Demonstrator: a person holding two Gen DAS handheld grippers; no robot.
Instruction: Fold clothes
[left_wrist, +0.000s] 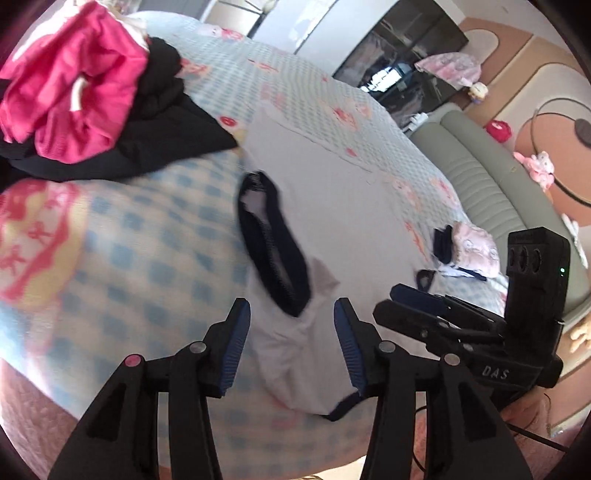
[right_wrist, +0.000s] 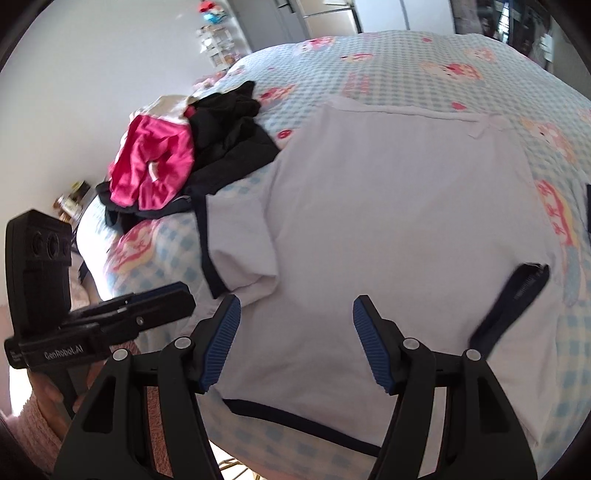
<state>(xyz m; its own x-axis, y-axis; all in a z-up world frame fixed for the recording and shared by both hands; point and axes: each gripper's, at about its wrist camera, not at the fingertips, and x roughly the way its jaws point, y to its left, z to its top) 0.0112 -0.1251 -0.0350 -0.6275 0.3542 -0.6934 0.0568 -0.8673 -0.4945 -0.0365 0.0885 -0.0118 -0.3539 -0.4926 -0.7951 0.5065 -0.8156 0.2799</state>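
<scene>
Bed (right_wrist: 406, 62) | white shirt (right_wrist: 388, 221) collar blurred | left gripper (left_wrist: 291, 343), right gripper (right_wrist: 295, 339): both apart, empty

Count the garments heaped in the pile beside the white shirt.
3 show: a pink garment on top, a black one beneath and beside it, a cream one behind. The white shirt lies apart; more may be buried.

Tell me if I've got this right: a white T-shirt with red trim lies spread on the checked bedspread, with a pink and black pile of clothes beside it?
Nearly. The T-shirt has dark navy trim, not red; the right wrist view shows it on collar and sleeve edges. It does lie spread on the checked bedspread, beside the pink and black pile of clothes.
</scene>
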